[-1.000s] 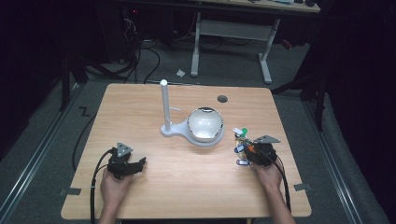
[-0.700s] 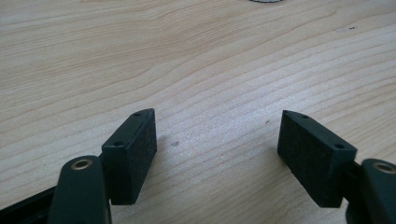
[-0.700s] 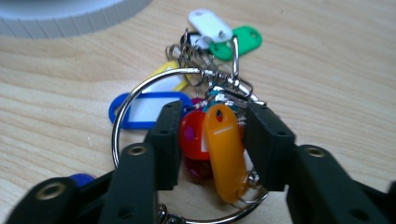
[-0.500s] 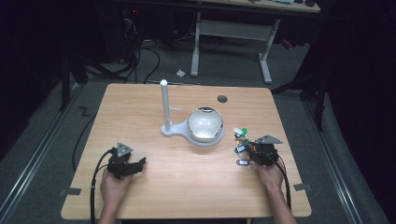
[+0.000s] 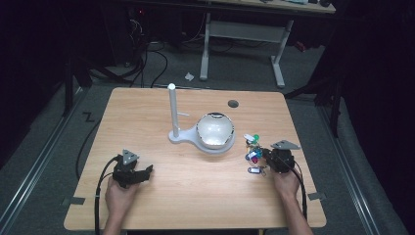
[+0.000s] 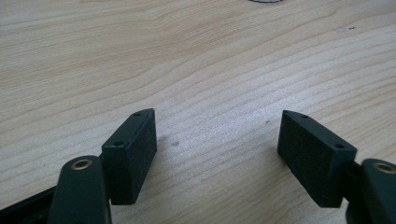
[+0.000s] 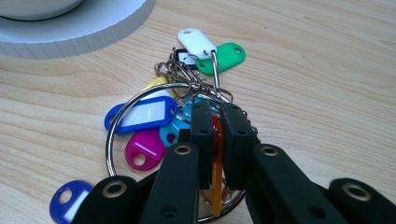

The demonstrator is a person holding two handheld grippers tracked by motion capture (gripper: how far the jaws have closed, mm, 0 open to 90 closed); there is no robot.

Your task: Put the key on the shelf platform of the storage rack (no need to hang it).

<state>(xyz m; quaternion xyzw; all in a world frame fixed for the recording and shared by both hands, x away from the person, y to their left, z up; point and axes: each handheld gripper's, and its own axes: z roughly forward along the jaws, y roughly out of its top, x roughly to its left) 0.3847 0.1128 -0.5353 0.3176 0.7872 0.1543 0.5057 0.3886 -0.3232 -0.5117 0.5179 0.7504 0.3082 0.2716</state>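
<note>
A bunch of coloured key tags on a metal ring lies on the wooden table, right of the white stand. My right gripper has just been closing and is now shut on an orange tag of that bunch, which is pinched between its pads. Blue, pink, green and white tags fan out beyond the jaws. In the high view the right gripper sits at the bunch's right side. My left gripper rests near the front left, open with bare wood between its pads.
A white stand with an upright pole and a round base holding a pale bowl sits mid-table; its base edge lies just beyond the tags. A dark round hole is near the far edge. Cables trail off the front.
The right gripper's jaws have come together at the bunch of tags. The left hand and gripper have kept still.
</note>
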